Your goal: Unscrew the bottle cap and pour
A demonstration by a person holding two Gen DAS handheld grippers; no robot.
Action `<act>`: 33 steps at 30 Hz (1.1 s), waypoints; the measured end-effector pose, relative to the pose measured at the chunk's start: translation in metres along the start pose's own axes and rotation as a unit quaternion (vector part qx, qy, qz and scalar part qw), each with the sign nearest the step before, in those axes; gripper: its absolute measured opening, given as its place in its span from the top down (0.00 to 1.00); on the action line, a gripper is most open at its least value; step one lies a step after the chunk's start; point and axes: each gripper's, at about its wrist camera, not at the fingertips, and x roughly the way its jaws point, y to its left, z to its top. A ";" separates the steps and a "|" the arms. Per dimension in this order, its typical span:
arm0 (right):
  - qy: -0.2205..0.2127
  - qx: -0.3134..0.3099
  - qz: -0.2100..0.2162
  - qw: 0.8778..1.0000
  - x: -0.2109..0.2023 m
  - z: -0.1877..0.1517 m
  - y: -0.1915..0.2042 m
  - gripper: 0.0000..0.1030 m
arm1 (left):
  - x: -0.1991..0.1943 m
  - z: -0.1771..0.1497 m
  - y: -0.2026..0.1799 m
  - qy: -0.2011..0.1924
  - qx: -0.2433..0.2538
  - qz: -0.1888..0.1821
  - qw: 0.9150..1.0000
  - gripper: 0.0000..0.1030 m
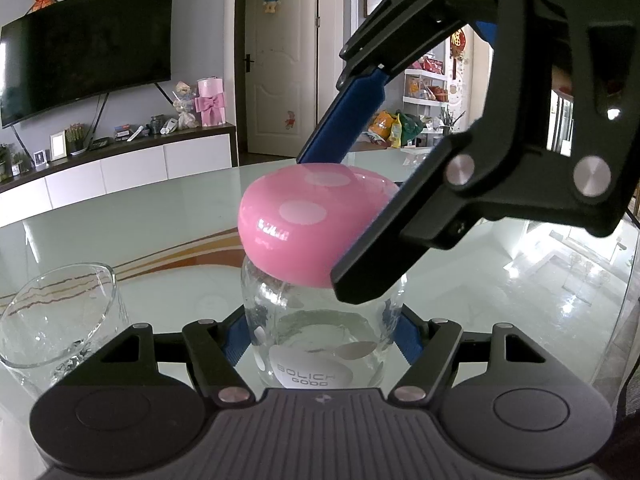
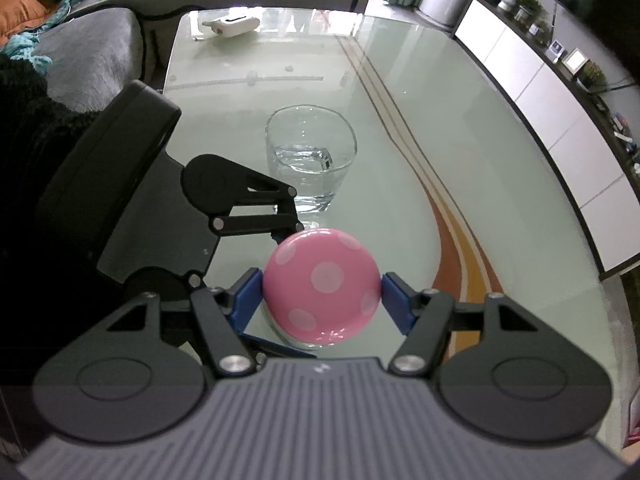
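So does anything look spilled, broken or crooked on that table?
Nothing stands out. The bottle stands upright with its pink cap on, held by the left gripper at the body and the right gripper at the cap. The glass is upright with some water inside, and the table looks dry.

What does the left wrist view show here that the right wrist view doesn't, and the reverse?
Only the left wrist view shows the bottle's clear glass body with its printed label, clamped by the left gripper. Only the right wrist view shows water in the drinking glass and a white device at the table's far end. Both show the pink dotted cap pinched by the right gripper, and the glass table.
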 end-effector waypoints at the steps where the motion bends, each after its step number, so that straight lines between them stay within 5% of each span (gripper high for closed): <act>1: 0.000 0.003 -0.002 1.000 0.000 0.000 0.001 0.37 | 0.000 0.000 0.000 0.000 0.000 0.000 1.000 0.28; 9: -0.022 0.090 -0.023 0.995 -0.004 -0.002 0.000 0.28 | 0.001 0.000 0.000 0.000 -0.001 0.001 1.000 0.28; 18: -0.011 0.223 -0.059 0.973 -0.005 0.002 -0.010 0.25 | -0.001 0.000 -0.005 -0.001 -0.002 0.004 1.000 0.28; 23: 0.009 0.217 -0.093 0.972 0.001 0.010 0.003 0.27 | -0.002 0.000 -0.006 0.000 0.001 0.006 1.000 0.28; 25: 0.017 0.215 -0.094 0.972 0.005 0.012 0.005 0.37 | -0.002 0.000 -0.008 0.000 0.005 0.008 1.000 0.28; 33: 0.021 0.199 -0.093 0.975 0.007 0.012 0.008 0.37 | -0.004 0.000 -0.012 0.000 0.004 0.007 1.000 0.28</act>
